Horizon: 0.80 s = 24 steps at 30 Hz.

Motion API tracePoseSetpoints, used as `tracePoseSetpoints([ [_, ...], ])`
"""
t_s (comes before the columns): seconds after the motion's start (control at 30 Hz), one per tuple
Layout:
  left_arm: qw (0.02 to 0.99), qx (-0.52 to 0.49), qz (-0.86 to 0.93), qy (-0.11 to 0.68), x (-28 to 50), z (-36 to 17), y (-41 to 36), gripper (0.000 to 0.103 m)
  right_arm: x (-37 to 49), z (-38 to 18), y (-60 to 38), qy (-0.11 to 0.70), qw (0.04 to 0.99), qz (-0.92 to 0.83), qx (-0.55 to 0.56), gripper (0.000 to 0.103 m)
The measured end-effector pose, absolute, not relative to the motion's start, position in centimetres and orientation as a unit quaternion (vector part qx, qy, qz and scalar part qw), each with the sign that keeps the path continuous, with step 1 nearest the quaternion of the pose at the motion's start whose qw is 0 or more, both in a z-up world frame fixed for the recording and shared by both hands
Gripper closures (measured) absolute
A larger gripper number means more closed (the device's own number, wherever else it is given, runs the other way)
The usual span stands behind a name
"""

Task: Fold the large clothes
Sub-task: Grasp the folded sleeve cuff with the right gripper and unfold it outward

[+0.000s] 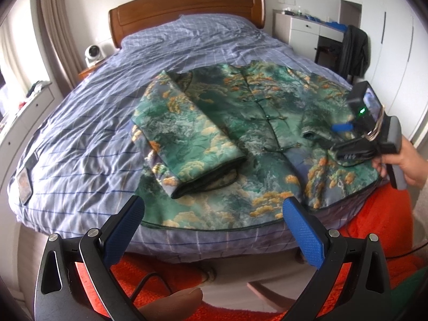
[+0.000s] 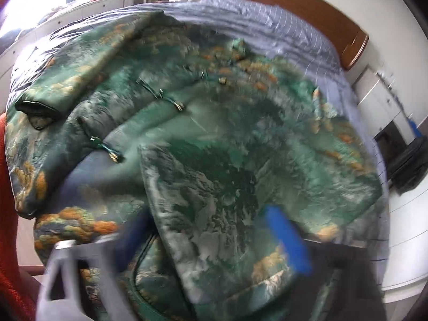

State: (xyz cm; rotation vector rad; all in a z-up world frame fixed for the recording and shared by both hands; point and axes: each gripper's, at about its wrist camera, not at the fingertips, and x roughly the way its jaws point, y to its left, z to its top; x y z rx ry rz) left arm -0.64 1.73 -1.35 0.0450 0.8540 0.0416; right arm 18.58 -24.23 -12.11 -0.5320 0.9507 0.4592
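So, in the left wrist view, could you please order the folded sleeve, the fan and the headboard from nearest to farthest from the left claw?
1. Folded sleeve: nearest, lying on the jacket just ahead of the left claw.
2. Fan: farther, left of the bed.
3. Headboard: farthest, at the bed's far end.

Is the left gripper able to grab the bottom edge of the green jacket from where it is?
Probably yes. The left gripper is open and empty, just short of the jacket's bottom edge, with nothing between them.
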Motion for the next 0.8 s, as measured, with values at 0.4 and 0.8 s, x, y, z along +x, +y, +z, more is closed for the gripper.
tracePoseSetpoints([
  [0.4, 0.906, 0.029, 0.033, 0.421, 0.9, -2.5, 2.9, 0.000, 14.5, 2.3, -35.6, 0.320, 0.939, 0.096, -0.086, 0.093],
  [0.8, 0.908, 0.073, 0.063, 0.408, 1.6, -2.4, 4.6, 0.000, 16.5, 1.7, -52.1, 0.322, 0.941, -0.103, 0.020, 0.092],
])
